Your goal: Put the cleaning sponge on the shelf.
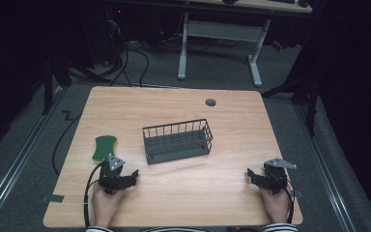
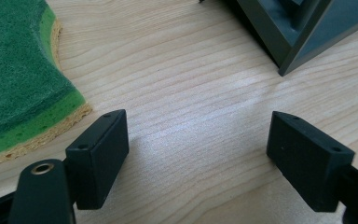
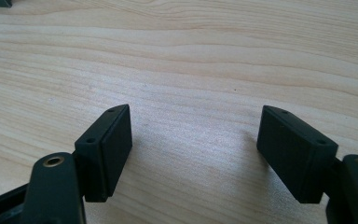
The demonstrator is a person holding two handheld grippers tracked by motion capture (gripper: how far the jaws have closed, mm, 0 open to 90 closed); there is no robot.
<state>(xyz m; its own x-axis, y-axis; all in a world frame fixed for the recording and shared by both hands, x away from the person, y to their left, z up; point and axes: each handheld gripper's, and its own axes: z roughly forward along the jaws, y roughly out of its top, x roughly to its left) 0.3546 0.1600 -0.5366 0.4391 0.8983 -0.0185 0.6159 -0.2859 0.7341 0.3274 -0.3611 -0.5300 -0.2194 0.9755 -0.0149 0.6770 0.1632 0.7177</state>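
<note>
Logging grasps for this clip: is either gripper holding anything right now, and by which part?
Nothing is held. The left gripper and the right gripper both stand open over the bare wooden table.

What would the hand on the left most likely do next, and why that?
Probably ease the left gripper forward and to its left toward the green sponge. Its jaws stand wide apart with nothing between them, and the sponge lies flat on the table just ahead, beside the wire basket. The right gripper is open too, but far from both.
</note>
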